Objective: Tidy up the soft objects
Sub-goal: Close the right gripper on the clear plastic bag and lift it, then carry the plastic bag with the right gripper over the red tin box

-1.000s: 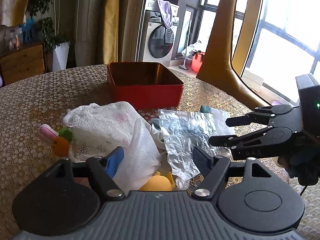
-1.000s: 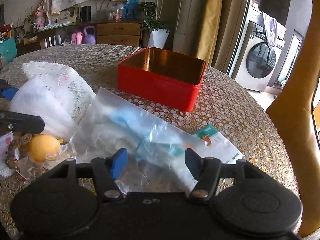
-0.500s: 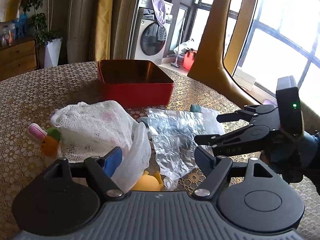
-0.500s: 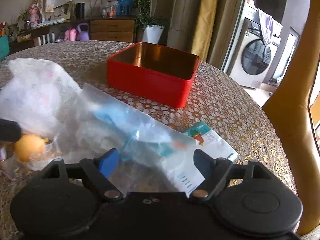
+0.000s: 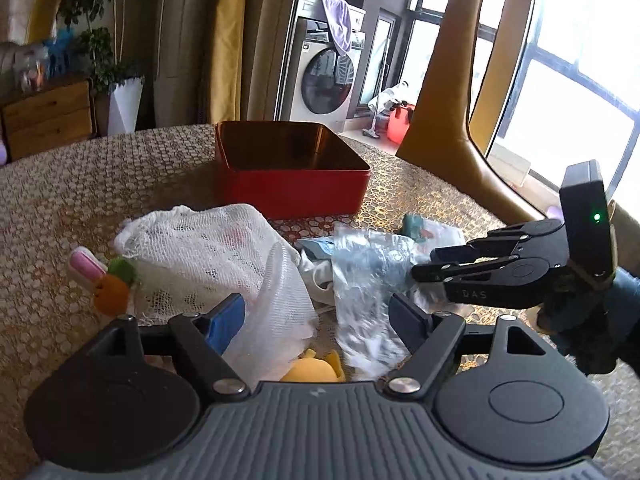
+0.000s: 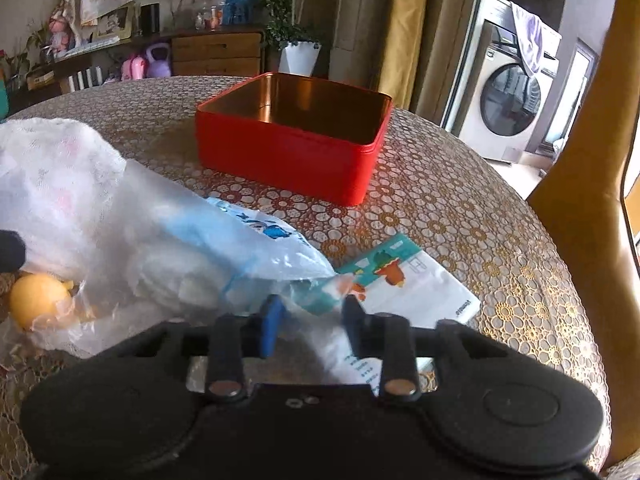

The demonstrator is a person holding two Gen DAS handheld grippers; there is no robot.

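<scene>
A clear plastic bag [image 5: 360, 276] [image 6: 240, 248] with blue print lies crumpled on the table. My right gripper [image 6: 310, 314] [image 5: 424, 264] is shut on the bag's near edge, the plastic bunched between the fingers. My left gripper [image 5: 320, 316] is open just above a white mesh bag [image 5: 208, 256] [image 6: 52, 176] and a yellow soft toy [image 5: 312, 370] [image 6: 38, 300]. An open red tin box [image 5: 292, 176] [image 6: 292, 136] stands farther back. An orange carrot plush [image 5: 112, 288] lies left of the mesh bag.
A white packet with a teal picture [image 6: 408, 284] lies under the bag's right end. The round table with a patterned cloth [image 6: 460, 208] drops off to the right, with a yellow chair back [image 5: 452, 120] close beyond its edge.
My right gripper has closed from wide open onto the edge of the clear plastic bag. The bag has bunched up and lifted a little. My left gripper has stayed open.
</scene>
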